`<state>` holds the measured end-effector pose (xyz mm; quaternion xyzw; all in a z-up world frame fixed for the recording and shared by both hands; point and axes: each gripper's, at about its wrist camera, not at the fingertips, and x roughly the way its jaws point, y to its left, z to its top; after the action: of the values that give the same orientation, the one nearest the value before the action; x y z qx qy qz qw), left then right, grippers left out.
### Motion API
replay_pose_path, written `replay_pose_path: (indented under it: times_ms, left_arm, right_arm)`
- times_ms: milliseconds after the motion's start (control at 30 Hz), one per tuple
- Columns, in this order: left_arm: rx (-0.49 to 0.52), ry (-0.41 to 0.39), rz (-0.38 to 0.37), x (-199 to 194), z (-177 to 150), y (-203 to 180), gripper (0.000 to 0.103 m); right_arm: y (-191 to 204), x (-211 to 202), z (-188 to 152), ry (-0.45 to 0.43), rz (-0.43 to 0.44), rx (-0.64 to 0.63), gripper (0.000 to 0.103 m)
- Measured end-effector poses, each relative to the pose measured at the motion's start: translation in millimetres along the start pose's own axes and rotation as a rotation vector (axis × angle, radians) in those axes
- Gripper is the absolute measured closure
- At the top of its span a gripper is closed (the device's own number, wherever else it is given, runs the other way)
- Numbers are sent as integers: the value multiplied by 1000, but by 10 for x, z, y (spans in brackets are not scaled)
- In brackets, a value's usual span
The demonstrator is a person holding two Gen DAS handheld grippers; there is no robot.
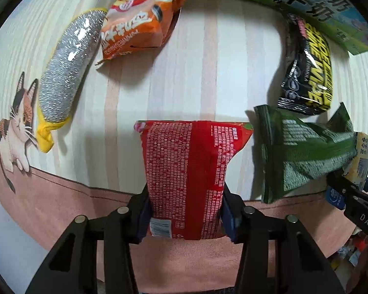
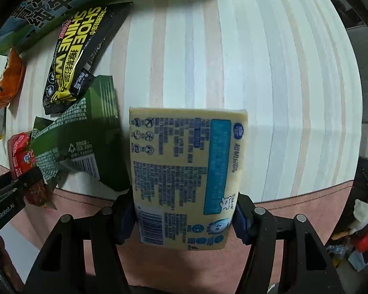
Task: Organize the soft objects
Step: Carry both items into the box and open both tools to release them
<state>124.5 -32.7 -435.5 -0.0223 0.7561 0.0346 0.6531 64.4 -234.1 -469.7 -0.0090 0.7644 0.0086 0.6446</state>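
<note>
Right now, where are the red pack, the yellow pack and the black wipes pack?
Red pack (image 1: 189,169), left wrist view, middle of its printed back.
Yellow pack (image 2: 184,169), right wrist view, middle of its printed back.
Black wipes pack (image 1: 306,73), left wrist view, middle of its front.

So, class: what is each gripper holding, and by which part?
The left gripper clamps the red packet by the side edges near its barcode end. The right gripper clamps the yellow tissue pack the same way, near its barcode end.

The shoe wipes pack (image 1: 306,73) lies behind the green pouch (image 1: 304,152), seemingly touching it, silver pouch (image 1: 66,68) far left.
</note>
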Motion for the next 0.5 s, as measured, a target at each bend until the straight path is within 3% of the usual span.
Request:
replay_pose_path:
  times_ms: [133,300,500]
  left_arm:
    - [31,-67,-19,-359,-199,-131,60]
    - [73,-195,-61,-1102,-410,-319,60]
    - [111,-324,-90,-1853,-490,-508,60]
  right_arm:
    - [-166,-416,-200,-50,40,-5,37]
    - [-225,-1152,-414,-162,110,-32,37]
    - [-226,-1902,-644,-279,166,-43,37]
